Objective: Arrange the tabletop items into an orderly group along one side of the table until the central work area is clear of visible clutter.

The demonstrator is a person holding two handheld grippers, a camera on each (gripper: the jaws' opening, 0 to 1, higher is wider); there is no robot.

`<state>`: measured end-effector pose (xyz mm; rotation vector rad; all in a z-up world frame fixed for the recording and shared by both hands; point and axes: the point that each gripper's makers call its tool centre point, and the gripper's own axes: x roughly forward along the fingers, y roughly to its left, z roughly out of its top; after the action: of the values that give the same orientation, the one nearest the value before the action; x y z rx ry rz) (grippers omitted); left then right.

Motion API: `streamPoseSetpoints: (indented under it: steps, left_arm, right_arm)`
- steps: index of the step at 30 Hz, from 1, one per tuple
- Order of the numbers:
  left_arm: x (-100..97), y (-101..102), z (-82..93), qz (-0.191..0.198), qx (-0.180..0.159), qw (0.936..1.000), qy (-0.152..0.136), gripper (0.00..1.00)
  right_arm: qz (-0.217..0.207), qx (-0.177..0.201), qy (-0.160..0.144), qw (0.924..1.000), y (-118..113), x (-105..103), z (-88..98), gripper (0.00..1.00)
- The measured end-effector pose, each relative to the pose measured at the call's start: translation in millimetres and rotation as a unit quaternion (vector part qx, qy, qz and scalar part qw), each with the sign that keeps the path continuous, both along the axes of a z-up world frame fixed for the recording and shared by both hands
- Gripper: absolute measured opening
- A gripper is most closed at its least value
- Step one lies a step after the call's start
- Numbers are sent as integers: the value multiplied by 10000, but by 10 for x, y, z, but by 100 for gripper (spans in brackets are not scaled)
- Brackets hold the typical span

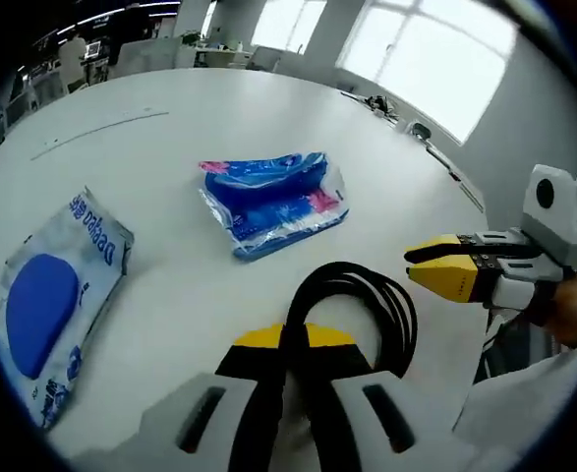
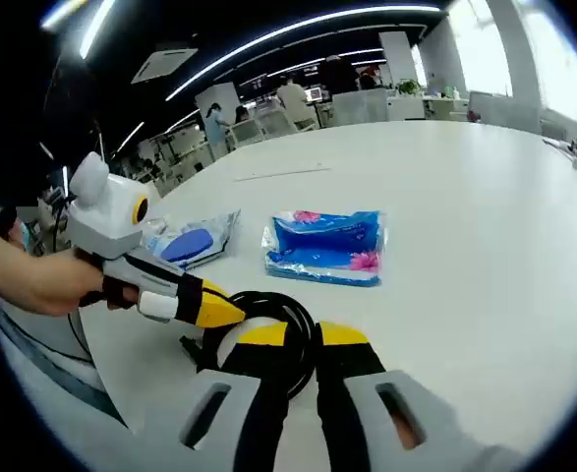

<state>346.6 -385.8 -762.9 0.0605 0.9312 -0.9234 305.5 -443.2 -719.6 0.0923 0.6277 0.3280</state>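
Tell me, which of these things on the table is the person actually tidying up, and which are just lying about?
Part of the tidying:
- coiled black cable, at both grippers' tips
- blue tissue pack
- clear pouch with blue pad
- left gripper, right gripper

Just lying about:
- desks and plants in the background
- white table itself

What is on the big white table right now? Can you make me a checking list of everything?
Surface: white table, mostly bare, with a thin line marked across its far part.
Job's things: blue and pink packet lying flat mid-table; clear pouch with a blue oval lying flat, apart from the packet; black cable coil at the near edge.
Clutter: nothing seen besides these.
Grippers: left gripper with jaws closed on the black cable coil; right gripper with jaws together just over the coil, grip unclear.
Cables: one black coil, looped, not tangled with the packets.
Surroundings: bright windows, desks and people far behind the table.
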Motion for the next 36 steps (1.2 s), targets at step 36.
streamPoseSetpoints:
  steps: [36]
  left_arm:
    - [-461,6,293,-1453,-121,9860,-812,29]
  right_arm:
    - [327,-235,468,9981,116,-117,-371,0]
